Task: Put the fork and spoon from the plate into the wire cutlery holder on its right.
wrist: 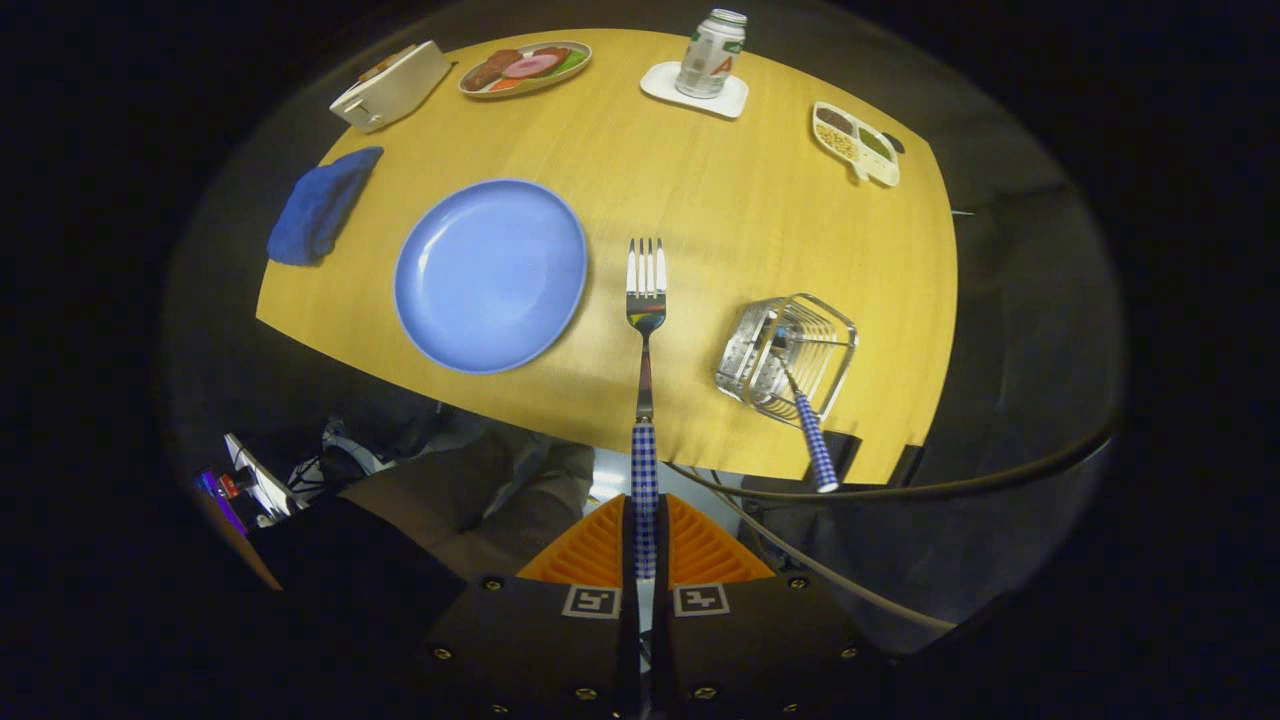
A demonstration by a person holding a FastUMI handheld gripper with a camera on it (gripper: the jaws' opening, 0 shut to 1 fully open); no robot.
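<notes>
A: Fork first: where is the steel fork with the blue-and-white checked handle (645, 330)?

B: Clamped in the gripper (645, 545). Both fingers are pressed together on the checked handle, which runs up the narrow gap between them. Its long axis lies straight ahead along the fingers, tines at the far end pointing away from the gripper, out over the yellow wooden worktop (720, 200).

A: Is it touching the worktop?

B: Can't tell; the head shows against the worktop, but its height over it isn't clear.

A: And the spoon?

B: A utensil with the same checked handle (812, 440) stands in the clear wire cutlery holder (790, 355), ahead and to the right of the fingers. Its head is down inside the holder, and the handle leans out over the rim back toward the gripper's side, past the near edge of the worktop. The head is too hidden to make out its shape.

A: The plate?

B: The round blue plate (490, 275) sits ahead and to the left of the fingers, just left of the fork's head.

A: Anything farther out?

B: Beyond the plate, a crumpled blue cloth (320, 205), a white toaster (392, 85) and an oval plate of toy food (525, 67). Far ahead, a can on a white coaster (712, 55); far right, a divided cream tray (857, 143).
</notes>
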